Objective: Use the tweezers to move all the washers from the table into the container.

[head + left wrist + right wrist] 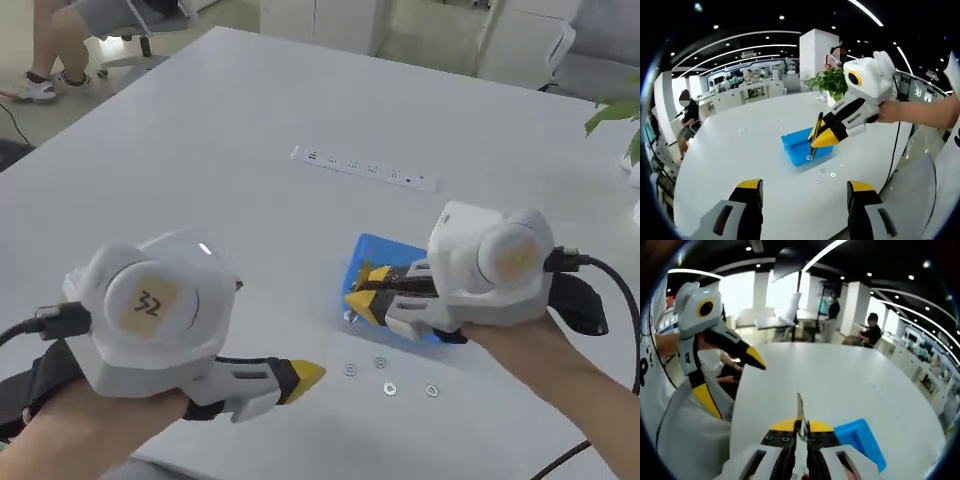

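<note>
The right tool (362,296) is clamped tight on the tweezers (799,410). Their handle is pinched between its jaws, and the points reach ahead and down towards the blue container (796,147) just in front of it. Whether a washer sits in the points is too small to tell. The left tool (805,194) hangs off to the side of the right one, jaws well apart and nothing between them. Four washers (389,388) lie loose on the surface (250,150) just below the right tool, near the container's closest wall and apart from each other.

The main risks from here, as I judge them:
- **Slipping tweezers:** they are thin and held at one narrow spot, so they may twist or slide in the jaws when the points press on the surface, and would then miss.
- **Flicked washers:** they are flat and small, so an off-centre squeeze could flick one away across the smooth surface.
- **A low sweep:** the tool passing low by the container could nudge it, since it looks light, or scatter the washers beside it.
- **A bad release:** a washer let go too high or over the rim could bounce out
</note>
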Motion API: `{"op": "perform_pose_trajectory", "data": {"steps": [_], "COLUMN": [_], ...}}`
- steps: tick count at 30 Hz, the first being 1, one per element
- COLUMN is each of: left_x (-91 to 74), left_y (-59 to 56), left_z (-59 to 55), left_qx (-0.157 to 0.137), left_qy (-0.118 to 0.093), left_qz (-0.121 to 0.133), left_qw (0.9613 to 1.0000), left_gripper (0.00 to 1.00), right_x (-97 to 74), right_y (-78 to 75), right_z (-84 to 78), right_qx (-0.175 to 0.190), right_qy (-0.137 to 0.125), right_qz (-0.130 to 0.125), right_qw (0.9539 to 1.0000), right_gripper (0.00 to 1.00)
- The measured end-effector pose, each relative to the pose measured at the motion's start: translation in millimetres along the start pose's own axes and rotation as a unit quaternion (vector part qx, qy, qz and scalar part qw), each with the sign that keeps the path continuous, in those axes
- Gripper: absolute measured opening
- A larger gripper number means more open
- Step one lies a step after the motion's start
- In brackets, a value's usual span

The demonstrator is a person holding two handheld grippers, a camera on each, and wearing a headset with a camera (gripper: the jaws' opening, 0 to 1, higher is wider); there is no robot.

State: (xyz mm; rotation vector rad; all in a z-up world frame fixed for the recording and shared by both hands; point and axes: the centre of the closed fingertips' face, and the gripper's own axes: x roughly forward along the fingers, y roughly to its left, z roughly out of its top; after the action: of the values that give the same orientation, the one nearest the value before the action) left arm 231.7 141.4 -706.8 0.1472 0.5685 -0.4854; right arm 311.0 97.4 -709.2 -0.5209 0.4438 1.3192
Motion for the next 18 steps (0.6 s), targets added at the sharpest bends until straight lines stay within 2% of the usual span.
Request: {"op": "perform_pose_trajectory", "data": {"steps": [1, 3, 5, 6, 7, 9, 10, 12, 15, 18], "left_x": [-2.4, -4.3, -4.9, -5.8, -6.4, -5.8, -5.6, -5.0, -3.1, -2.3], "left_y": [1.7, 0.5, 3.6, 8.2, 14.6, 14.4, 17.4, 18.0, 21.0, 25.9], "left_z": [-0.3, -5.6, -10.9, -13.9, -14.2, -20.9, -22.2, -25.8, -29.2, -28.5], "left_qx": [-0.003, -0.006, -0.002, 0.001, 0.004, -0.004, -0.016, -0.024, -0.026, -0.028], "left_qy": [-0.006, 0.001, 0.004, 0.008, 0.002, 0.002, -0.008, -0.012, -0.016, -0.032], "left_qz": [0.010, 0.009, 0.025, 0.042, 0.064, 0.069, 0.081, 0.084, 0.092, 0.110], "left_qw": [0.9999, 0.9999, 0.9997, 0.9991, 0.9979, 0.9976, 0.9966, 0.9961, 0.9952, 0.9930], "left_gripper": [0.71, 0.75, 0.81, 0.84, 0.87, 0.87, 0.89, 0.90, 0.92, 0.90], "right_x": [-1.5, -3.7, -4.7, -4.3, -3.9, -2.1, -0.8, 2.7, 7.7, 15.1], "right_y": [-5.7, -14.7, -22.2, -25.1, -27.6, -37.2, -40.1, -45.8, -54.5, -63.2], "right_z": [2.5, 5.0, 6.4, 5.6, 4.6, 1.2, -0.4, -4.3, -8.5, -15.1], "right_qx": [0.005, 0.008, 0.009, 0.010, 0.011, 0.015, 0.020, 0.027, 0.039, 0.045], "right_qy": [-0.004, -0.008, -0.010, -0.008, -0.007, -0.007, -0.007, -0.006, -0.007, -0.003], "right_qz": [-0.005, -0.015, -0.023, -0.024, -0.026, -0.034, -0.035, -0.040, -0.050, -0.058], "right_qw": [1.0000, 0.9998, 0.9996, 0.9996, 0.9996, 0.9993, 0.9992, 0.9988, 0.9980, 0.9973], "right_gripper": [0.03, 0.03, 0.03, 0.03, 0.03, 0.03, 0.03, 0.03, 0.03, 0.04]}}
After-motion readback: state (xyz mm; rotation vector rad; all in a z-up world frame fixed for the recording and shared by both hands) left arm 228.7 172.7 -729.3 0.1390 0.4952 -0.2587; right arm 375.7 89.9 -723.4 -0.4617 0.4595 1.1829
